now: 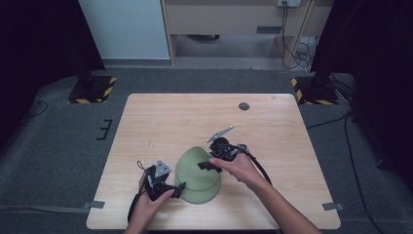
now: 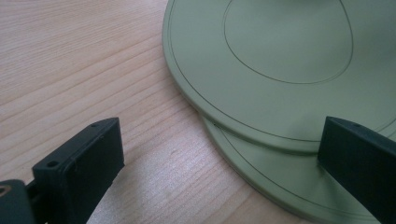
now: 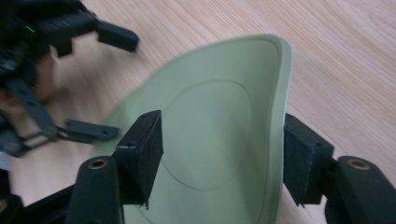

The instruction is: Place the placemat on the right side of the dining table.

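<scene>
Two pale green plates lie stacked near the table's front. The upper plate (image 1: pixel 194 163) (image 3: pixel 219 84) is tipped up on its right side over the lower plate (image 1: pixel 203 194) (image 2: pixel 266 177). My right gripper (image 1: pixel 210 165) (image 3: pixel 224 135) straddles the raised rim: one jaw is inside the dish, the other against the rim's outside, and a wide gap is left between the inner jaw and the rim. My left gripper (image 1: pixel 179 189) (image 2: pixel 219 140) stands open at the stack's left edge, one jaw over bare wood, the other over the lower plate. From the right gripper view, the left gripper (image 3: pixel 119 86) appears blurred beyond the plate.
A wooden table (image 1: pixel 160 122) carries a small grey round disc (image 1: pixel 244 106) near its far edge. Grey tape (image 1: pixel 96 204) marks the front corners. Black stand bases with yellow stripes (image 1: pixel 92 90) sit on the floor behind the table.
</scene>
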